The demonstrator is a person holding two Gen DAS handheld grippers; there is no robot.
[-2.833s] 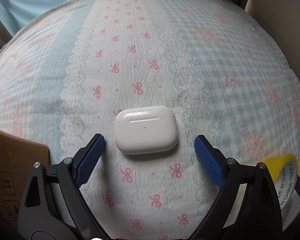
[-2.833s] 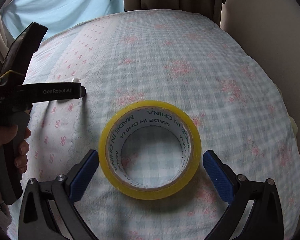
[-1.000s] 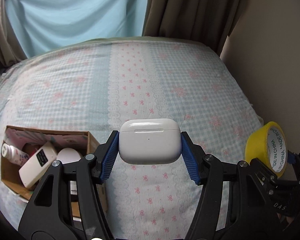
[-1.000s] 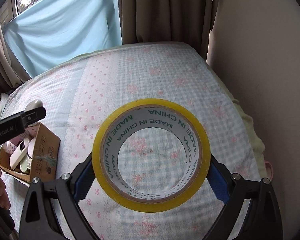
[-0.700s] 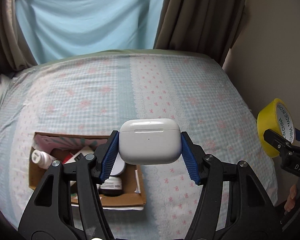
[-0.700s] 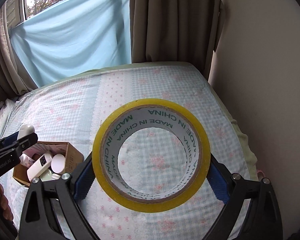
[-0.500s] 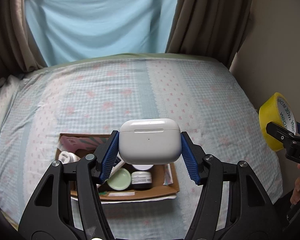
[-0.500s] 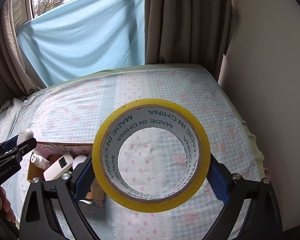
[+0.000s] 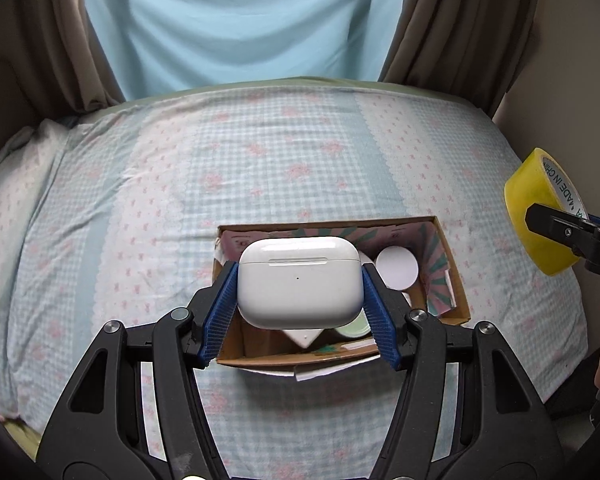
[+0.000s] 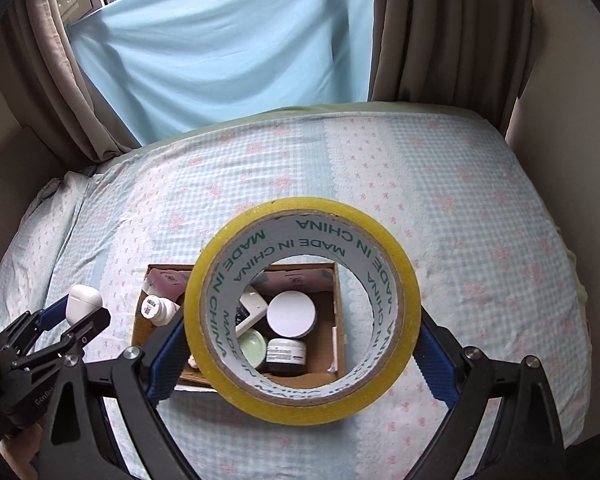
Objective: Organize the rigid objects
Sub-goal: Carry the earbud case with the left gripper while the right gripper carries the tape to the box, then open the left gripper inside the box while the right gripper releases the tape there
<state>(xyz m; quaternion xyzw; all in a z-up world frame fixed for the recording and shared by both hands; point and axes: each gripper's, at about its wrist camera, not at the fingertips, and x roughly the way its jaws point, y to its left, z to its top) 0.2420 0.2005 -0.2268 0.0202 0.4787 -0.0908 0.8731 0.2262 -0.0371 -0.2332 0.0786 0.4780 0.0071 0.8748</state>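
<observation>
1. Earbud case (image 9: 299,282): smooth, glossy white plastic, a rounded rectangle with a lid seam near its top and a tiny dark dot on the front. It is clenched between the ribbed blue pads of the left gripper (image 9: 299,304), held in the air above the cardboard box (image 9: 448,256).
2. Tape roll (image 10: 302,308): a wide ring of translucent yellow packing tape on a grey card core printed "MADE IN CHINA" in green. The right gripper (image 10: 300,344) grasps it by its outer edges, also over the box.
3. Inside the open brown box lie a white round lid (image 10: 291,314), a pale green lid (image 10: 252,347), a labelled jar (image 10: 286,354) and a small white bottle (image 10: 159,309).
4. The box rests on a bed (image 9: 140,208) with soft, crinkled pale blue check sheets patterned with pink bows.
</observation>
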